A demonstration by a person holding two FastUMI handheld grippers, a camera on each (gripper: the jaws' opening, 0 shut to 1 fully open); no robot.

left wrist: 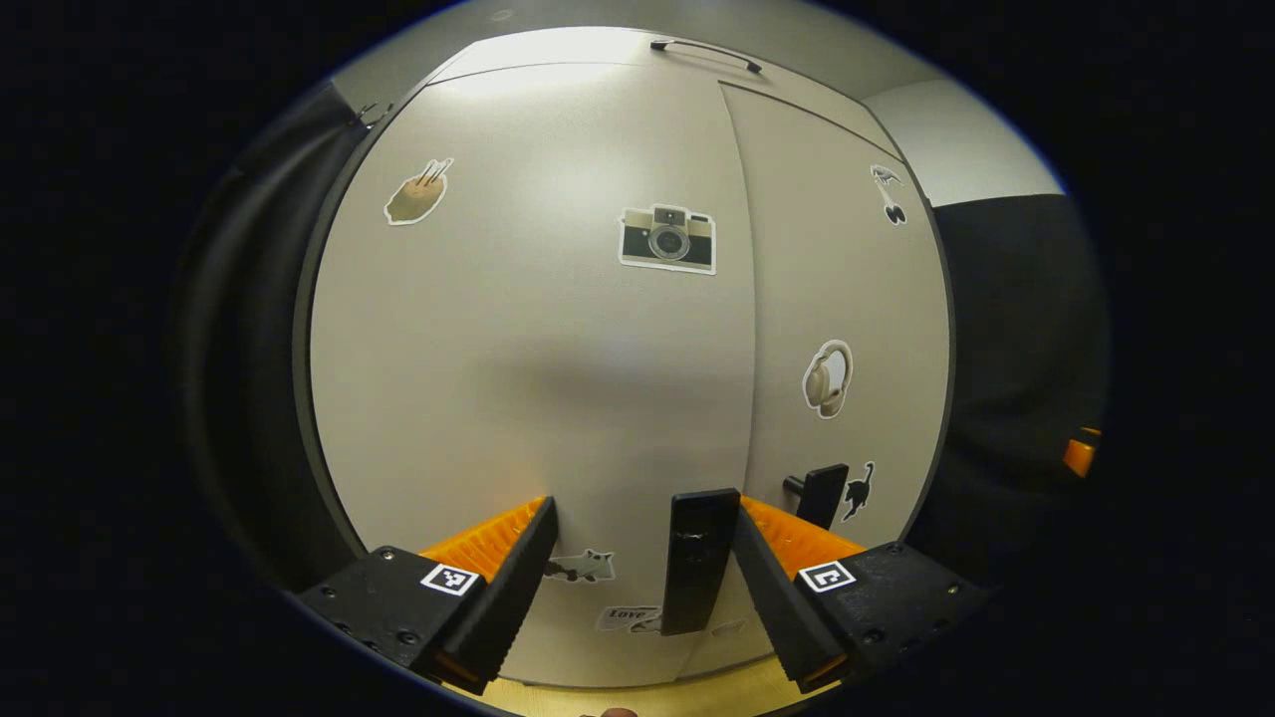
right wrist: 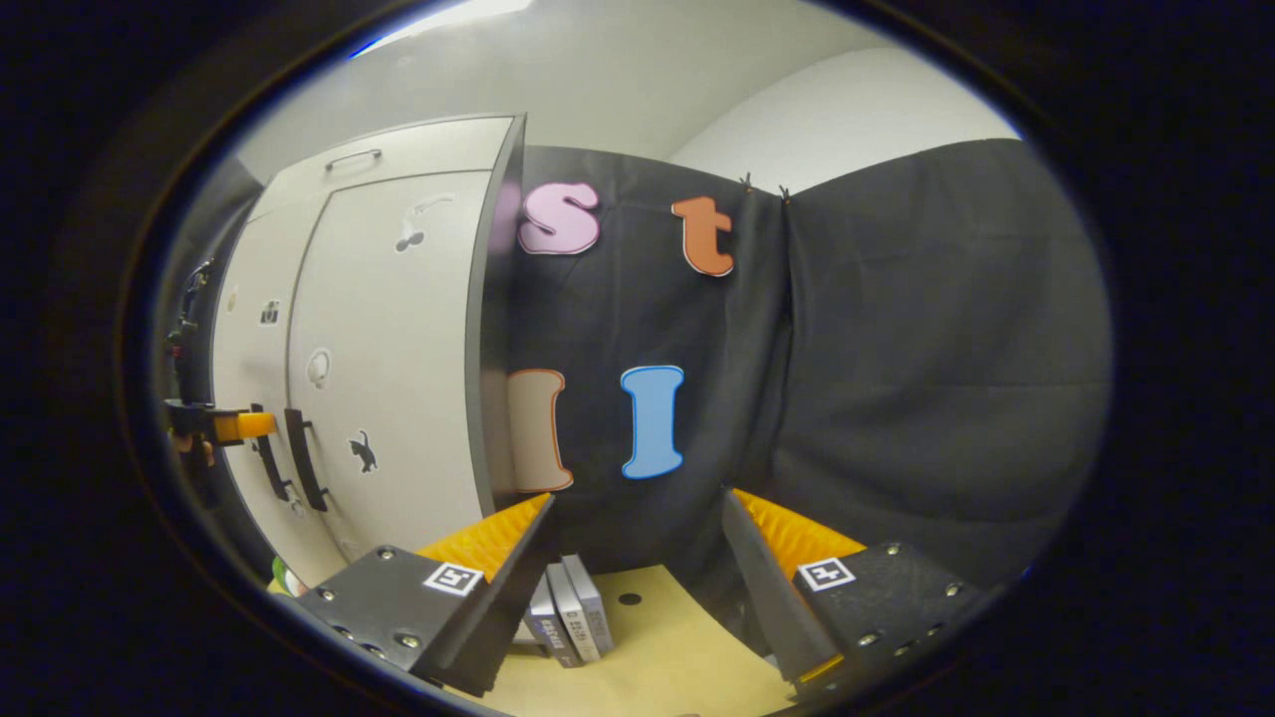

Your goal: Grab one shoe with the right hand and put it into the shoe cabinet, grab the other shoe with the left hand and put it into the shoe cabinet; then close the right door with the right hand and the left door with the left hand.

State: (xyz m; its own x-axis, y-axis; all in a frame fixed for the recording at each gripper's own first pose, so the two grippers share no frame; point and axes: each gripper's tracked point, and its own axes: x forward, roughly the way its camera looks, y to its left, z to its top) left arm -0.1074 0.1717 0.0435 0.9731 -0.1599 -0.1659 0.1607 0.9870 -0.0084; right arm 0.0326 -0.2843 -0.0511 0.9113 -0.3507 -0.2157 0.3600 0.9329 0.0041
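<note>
Left gripper view: left tool [left wrist: 642,558], fingers apart, faces the shoe cabinet's left door [left wrist: 528,329] at lower centre, straddling its handle [left wrist: 697,573], seemingly having pushed it flush with the right door [left wrist: 847,299]. Right gripper view: right tool [right wrist: 637,558], fingers apart, holds nothing; shoes presumably inside.

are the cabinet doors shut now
Both look shut: the left door and right door lie flush along one seam, their handles side by side. No gap shows between them.
</note>
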